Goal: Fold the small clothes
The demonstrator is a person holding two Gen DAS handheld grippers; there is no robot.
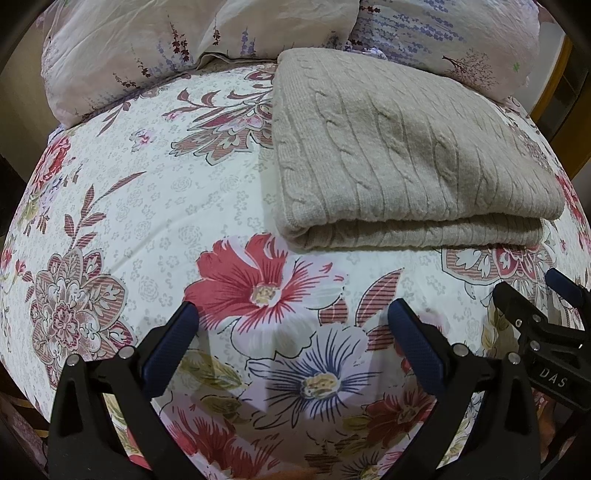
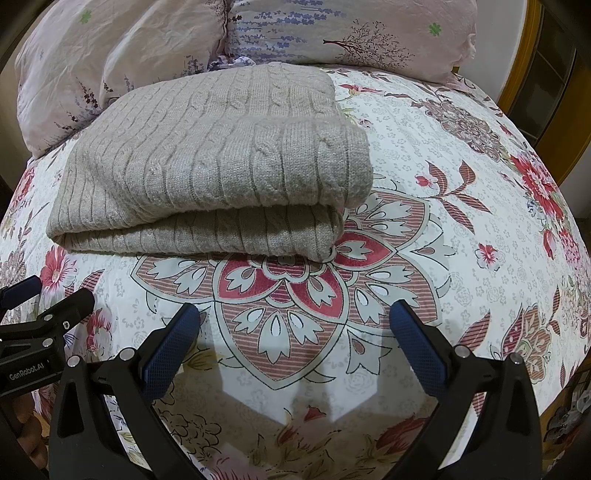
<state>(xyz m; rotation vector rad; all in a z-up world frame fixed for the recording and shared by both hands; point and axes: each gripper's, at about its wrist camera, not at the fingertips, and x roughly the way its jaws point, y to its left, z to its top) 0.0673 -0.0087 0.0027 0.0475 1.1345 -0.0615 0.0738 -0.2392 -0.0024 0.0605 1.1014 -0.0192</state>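
Observation:
A beige cable-knit sweater lies folded in a flat rectangle on the floral bedsheet; it also shows in the right wrist view. My left gripper is open and empty, hovering over the sheet just in front of the sweater's folded near edge. My right gripper is open and empty, in front of the sweater's near right corner. The right gripper shows at the right edge of the left wrist view, and the left gripper at the left edge of the right wrist view.
Pillows in pale lavender print lie behind the sweater at the head of the bed. A wooden frame stands to the right of the bed.

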